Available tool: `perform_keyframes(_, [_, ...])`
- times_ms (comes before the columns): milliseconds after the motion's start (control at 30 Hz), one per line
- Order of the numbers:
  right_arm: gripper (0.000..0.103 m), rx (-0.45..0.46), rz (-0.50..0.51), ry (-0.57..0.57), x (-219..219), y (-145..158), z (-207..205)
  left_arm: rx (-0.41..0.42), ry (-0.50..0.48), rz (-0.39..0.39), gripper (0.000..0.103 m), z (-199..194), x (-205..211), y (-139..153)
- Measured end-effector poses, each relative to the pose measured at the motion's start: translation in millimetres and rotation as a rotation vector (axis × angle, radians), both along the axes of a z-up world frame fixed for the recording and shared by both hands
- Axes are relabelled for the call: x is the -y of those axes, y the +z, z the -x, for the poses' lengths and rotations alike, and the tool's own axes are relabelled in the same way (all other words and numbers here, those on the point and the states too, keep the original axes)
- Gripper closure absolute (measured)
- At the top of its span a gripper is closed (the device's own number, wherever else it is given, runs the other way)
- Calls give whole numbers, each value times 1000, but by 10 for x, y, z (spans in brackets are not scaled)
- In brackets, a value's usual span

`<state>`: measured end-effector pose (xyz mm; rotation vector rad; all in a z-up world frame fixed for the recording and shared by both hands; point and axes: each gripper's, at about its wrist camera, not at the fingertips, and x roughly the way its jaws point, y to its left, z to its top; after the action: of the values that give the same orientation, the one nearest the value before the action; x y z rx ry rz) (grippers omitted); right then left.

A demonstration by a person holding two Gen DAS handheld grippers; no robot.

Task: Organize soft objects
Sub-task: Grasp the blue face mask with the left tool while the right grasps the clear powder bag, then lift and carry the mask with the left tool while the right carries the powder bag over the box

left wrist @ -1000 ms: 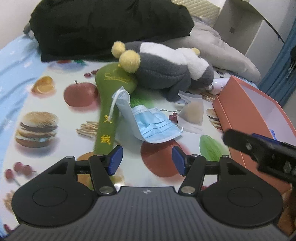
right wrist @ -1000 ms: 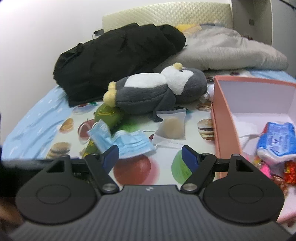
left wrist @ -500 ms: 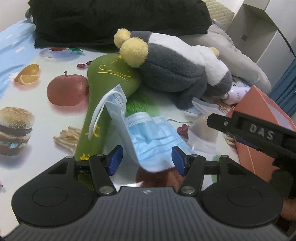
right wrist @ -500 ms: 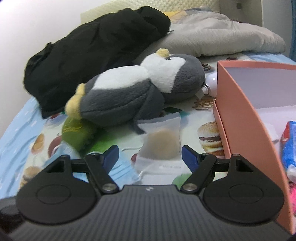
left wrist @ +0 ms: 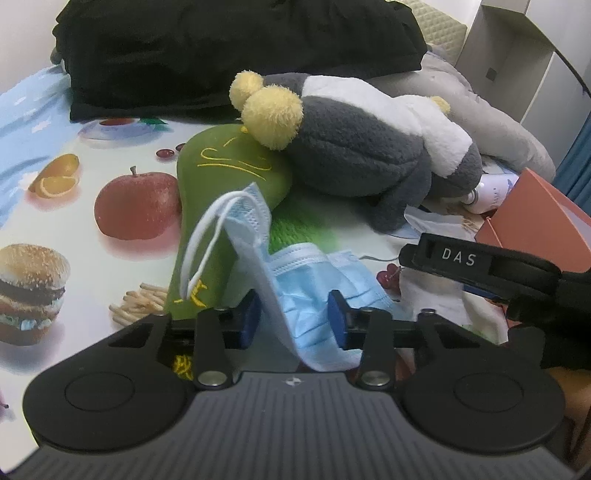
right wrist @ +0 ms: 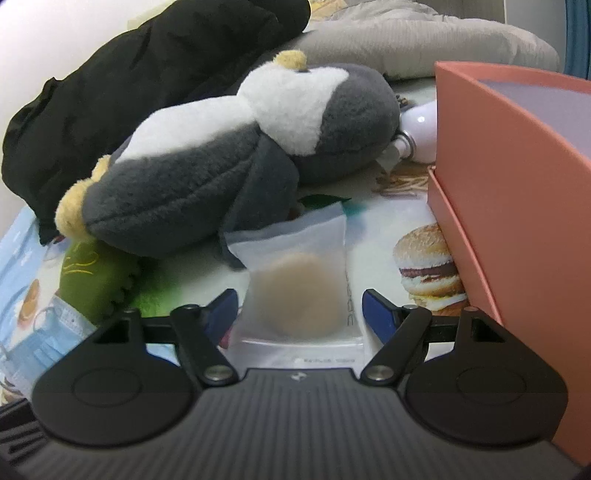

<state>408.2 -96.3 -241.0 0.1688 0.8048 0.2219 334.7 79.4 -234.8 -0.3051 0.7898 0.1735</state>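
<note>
In the left wrist view my left gripper (left wrist: 293, 319) is open, its blue pads either side of a crumpled blue face mask (left wrist: 299, 288) that lies against a green plush (left wrist: 221, 192). A grey and white penguin plush (left wrist: 362, 144) lies behind, its yellow feet on the green plush. In the right wrist view my right gripper (right wrist: 299, 312) is open around a frosted pouch with a beige puff (right wrist: 299, 291) flat on the cloth. The penguin (right wrist: 236, 147) lies just beyond it. The right gripper's arm (left wrist: 480, 266) shows at the right of the left wrist view.
An open salmon-pink box (right wrist: 517, 166) stands close on the right of the pouch; it also shows in the left wrist view (left wrist: 543, 221). A black jacket (left wrist: 221, 48) and a grey pillow (right wrist: 424, 33) lie behind. A white bottle (right wrist: 421, 129) rests between penguin and box.
Both grippers have moved forward and down. The left one now has the mask between its pads, and its opening has narrowed. The right one now straddles the pouch.
</note>
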Motion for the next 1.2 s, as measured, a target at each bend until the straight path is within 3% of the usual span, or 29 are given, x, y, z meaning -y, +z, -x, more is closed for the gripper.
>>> perform_keyframes(133, [39, 16, 14, 13, -18, 16, 22, 2, -13, 6, 81, -13, 2, -9])
perform_keyframes(267, [47, 17, 16, 23, -17, 53, 57, 13, -22, 7, 91, 10, 28, 1])
perform_keyframes(700, [50, 32, 38, 76, 46, 350, 492, 37, -40, -45, 93, 327, 91, 236])
perform_keyframes(1200, [50, 58, 37, 94, 245, 691, 1240, 65, -65, -44, 93, 962, 263, 610])
